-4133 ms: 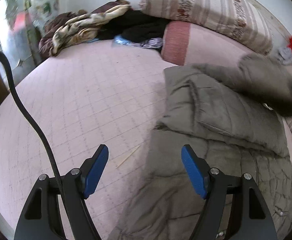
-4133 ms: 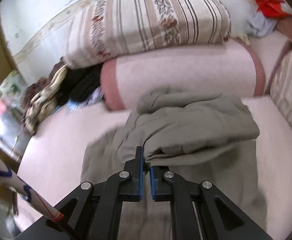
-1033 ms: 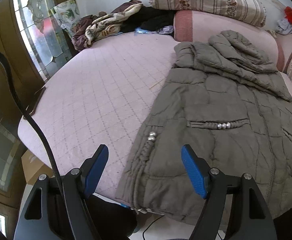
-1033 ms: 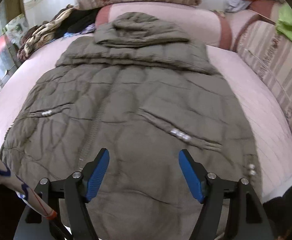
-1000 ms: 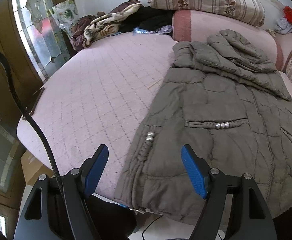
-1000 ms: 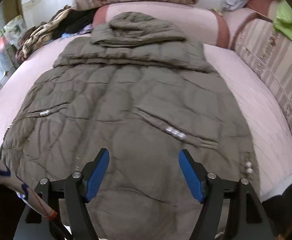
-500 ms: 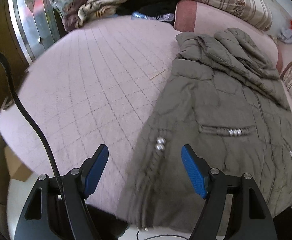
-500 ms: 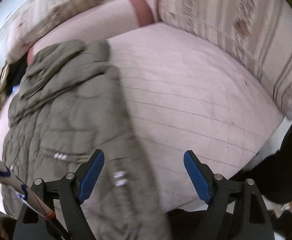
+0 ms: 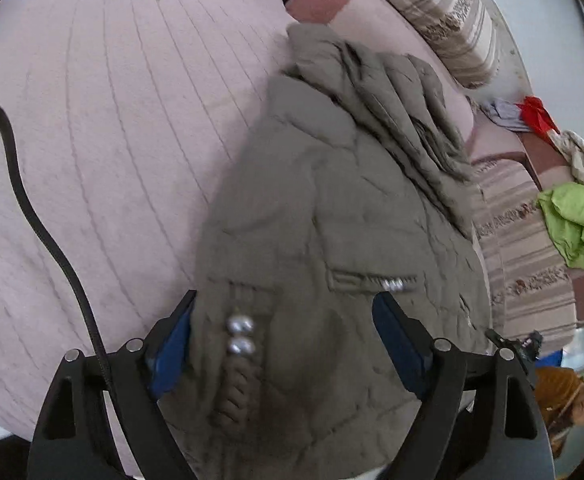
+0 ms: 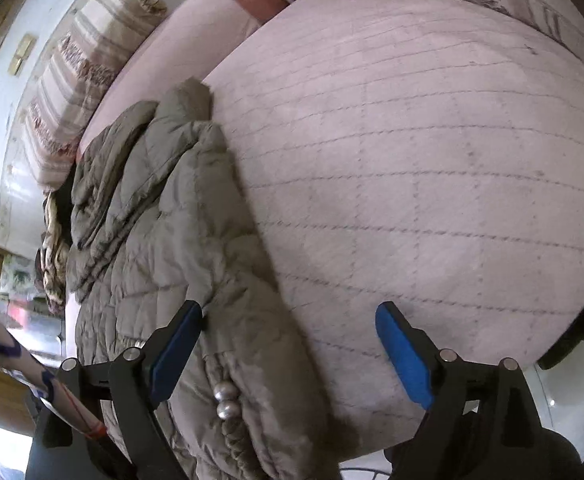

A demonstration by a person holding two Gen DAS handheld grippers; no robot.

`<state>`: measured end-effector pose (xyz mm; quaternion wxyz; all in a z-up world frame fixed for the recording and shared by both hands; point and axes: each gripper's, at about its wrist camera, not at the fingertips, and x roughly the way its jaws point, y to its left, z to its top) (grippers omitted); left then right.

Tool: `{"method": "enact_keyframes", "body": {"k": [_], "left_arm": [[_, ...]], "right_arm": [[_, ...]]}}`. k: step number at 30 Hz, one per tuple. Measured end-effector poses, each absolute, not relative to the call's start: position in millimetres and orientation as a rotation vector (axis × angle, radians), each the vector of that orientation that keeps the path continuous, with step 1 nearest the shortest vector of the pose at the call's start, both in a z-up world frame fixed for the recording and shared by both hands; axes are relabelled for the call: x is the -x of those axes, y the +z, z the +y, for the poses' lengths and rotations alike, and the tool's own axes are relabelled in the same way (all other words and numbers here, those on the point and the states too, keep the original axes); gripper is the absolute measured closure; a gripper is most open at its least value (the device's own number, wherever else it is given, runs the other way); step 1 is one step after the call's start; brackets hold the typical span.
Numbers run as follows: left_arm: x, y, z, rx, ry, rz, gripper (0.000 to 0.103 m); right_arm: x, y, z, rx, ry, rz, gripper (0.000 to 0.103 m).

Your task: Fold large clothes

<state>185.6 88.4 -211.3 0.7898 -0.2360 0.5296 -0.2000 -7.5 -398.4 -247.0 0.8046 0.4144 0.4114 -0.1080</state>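
An olive-grey quilted hooded coat (image 9: 332, 220) lies spread on the pink quilted bed (image 9: 111, 120), hood toward the pillows. My left gripper (image 9: 287, 344) is open, its blue pads on either side of the coat's lower left edge, by two silver beads (image 9: 240, 335). My right gripper (image 10: 292, 352) is open over the coat's lower right edge (image 10: 227, 320); its left pad is over the fabric, its right pad over bare bed (image 10: 432, 180). Silver beads (image 10: 224, 396) show there too.
Striped pillows (image 9: 444, 12) and a pink bolster (image 9: 364, 12) lie at the head of the bed. A green cloth (image 9: 576, 228) and a red item (image 9: 536, 114) lie on striped cushions at the right. The bed's front edge is just below both grippers.
Both grippers have moved down and in toward the coat's bottom corners. The left now straddles the left hem edge; the right has swung to the right edge. Both stay open.
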Motion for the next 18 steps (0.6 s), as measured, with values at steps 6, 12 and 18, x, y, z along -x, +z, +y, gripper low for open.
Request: {"method": "enact_keyframes", "body": {"k": [6,12,18], "left_arm": [[-159,-209,87,0.582,-0.495,1.139,0.019],[-147,-214,98,0.624,-0.47,1.112,0.019],[-141,-203,110,0.638,-0.457,1.061,0.019]], "right_arm": [[10,-255,-368,-0.95,-0.065,0.907,0.011],[13,-250,-336,-0.814,-0.097,0.933,0.011],[17,-254,-337,-0.848,-0.092,0.903,0.012]]}}
